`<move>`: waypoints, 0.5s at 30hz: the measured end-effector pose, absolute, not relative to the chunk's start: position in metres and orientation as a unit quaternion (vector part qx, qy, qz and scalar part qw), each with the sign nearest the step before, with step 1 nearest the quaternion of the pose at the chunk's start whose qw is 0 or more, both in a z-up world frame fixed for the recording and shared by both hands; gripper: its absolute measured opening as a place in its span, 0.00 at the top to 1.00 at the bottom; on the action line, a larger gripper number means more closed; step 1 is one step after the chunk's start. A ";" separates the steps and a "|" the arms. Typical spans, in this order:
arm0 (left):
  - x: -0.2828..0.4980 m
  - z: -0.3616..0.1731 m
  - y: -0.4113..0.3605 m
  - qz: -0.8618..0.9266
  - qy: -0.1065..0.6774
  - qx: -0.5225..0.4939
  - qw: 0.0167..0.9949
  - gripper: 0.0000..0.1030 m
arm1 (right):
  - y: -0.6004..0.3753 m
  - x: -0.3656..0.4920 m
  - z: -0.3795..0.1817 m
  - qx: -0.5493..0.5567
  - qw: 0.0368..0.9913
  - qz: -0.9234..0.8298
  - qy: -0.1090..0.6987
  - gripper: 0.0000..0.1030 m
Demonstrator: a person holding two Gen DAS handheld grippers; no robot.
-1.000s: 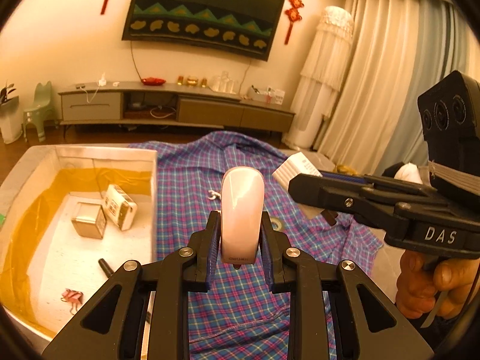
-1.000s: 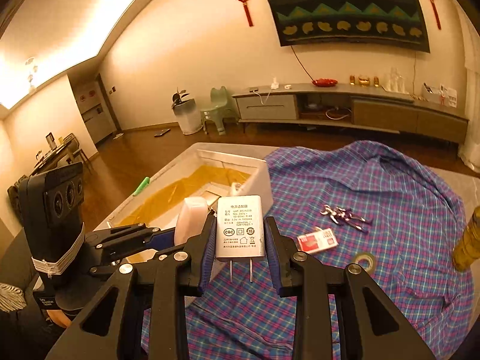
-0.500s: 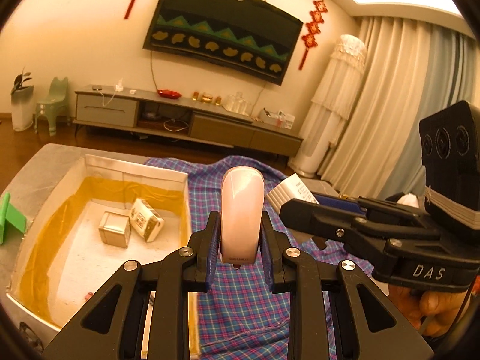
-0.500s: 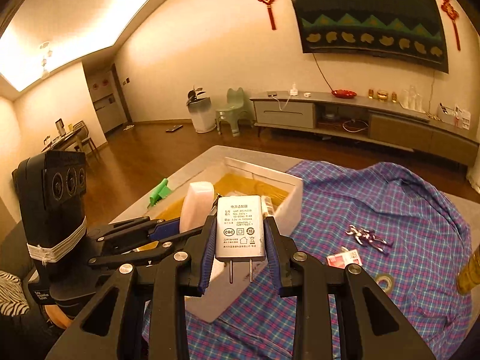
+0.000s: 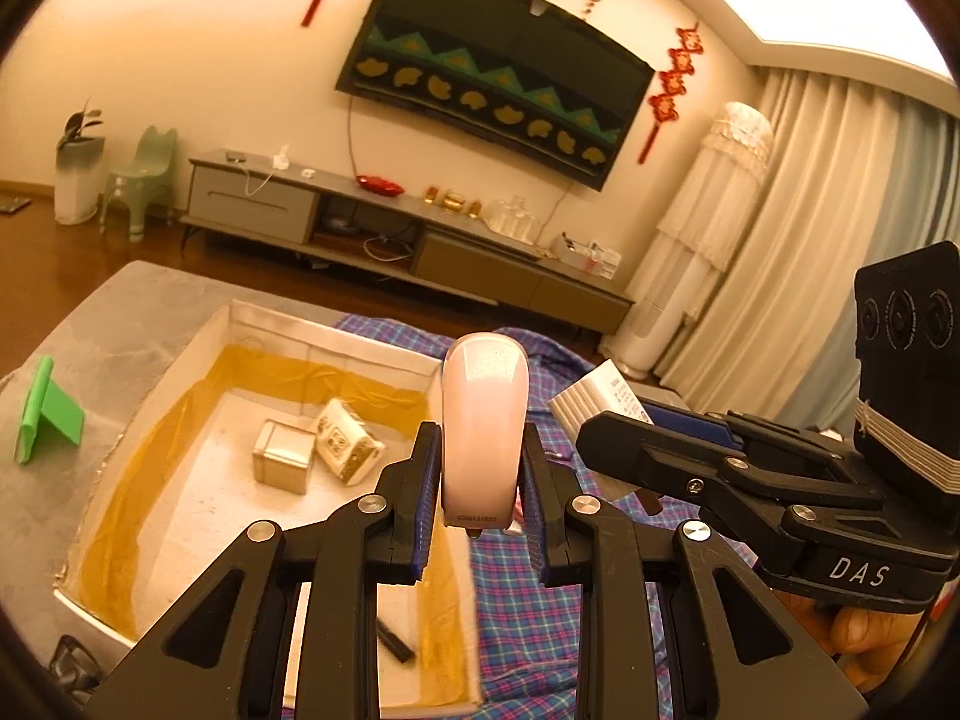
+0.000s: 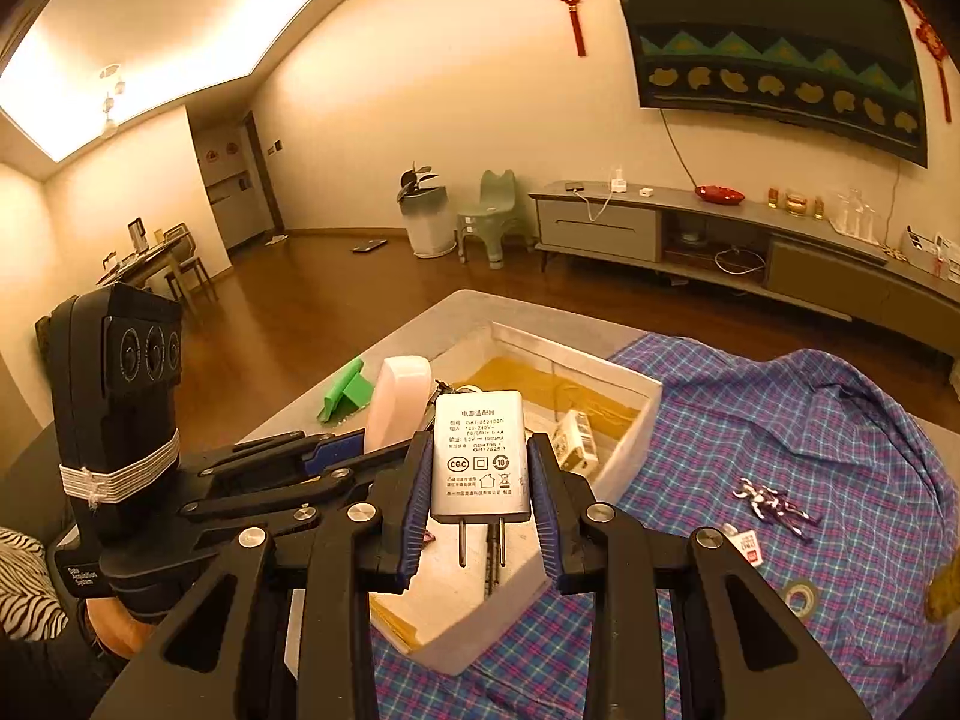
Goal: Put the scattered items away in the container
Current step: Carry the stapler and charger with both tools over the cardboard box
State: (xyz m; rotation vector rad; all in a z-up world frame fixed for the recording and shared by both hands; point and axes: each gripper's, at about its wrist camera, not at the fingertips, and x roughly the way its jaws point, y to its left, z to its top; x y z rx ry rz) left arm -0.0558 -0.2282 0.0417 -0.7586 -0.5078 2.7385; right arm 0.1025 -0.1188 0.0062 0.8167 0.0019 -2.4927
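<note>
My left gripper [image 5: 480, 468] is shut on a pale pink rounded case [image 5: 485, 426], held upright over the near right corner of the white box [image 5: 336, 339]. The box has a yellow lining and holds a small cube [image 5: 283, 457], a patterned pack [image 5: 348, 441] and a black stick [image 5: 396, 642]. My right gripper [image 6: 480, 480] is shut on a white power adapter [image 6: 480, 456], prongs pointing back at the camera, over the box's near end [image 6: 474, 630]. In the right wrist view the left gripper [image 6: 336, 450] with the pink case [image 6: 396, 399] sits just to the left.
A plaid shirt [image 6: 810, 420] covers the table to the right of the box; a small figurine [image 6: 774, 504], a red-and-white pack [image 6: 747, 543] and a tape roll [image 6: 801, 594] lie on it. A green stand [image 5: 45, 408] sits on the grey table left of the box.
Both grippers have moved left from over the shirt to over the box, rising slightly, each keeping its hold. The box now lies further under both views.
</note>
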 end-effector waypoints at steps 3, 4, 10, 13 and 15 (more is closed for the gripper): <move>-0.059 0.039 -0.239 0.939 -0.182 -0.266 0.119 0.75 | -0.128 0.097 0.003 0.306 0.262 -0.915 0.003 0.68; -0.060 0.038 -0.242 0.938 -0.185 -0.268 0.117 0.75 | -0.130 0.095 0.002 0.308 0.263 -0.914 0.003 0.68; -0.066 0.031 -0.260 0.933 -0.199 -0.281 0.102 0.75 | -0.143 0.083 -0.006 0.318 0.270 -0.909 0.010 0.68; -0.067 0.029 -0.265 0.933 -0.200 -0.284 0.095 0.75 | -0.148 0.076 -0.013 0.325 0.274 -0.905 0.011 0.68; -0.070 0.027 -0.271 0.932 -0.202 -0.288 0.088 0.75 | -0.151 0.072 -0.016 0.329 0.276 -0.903 0.011 0.69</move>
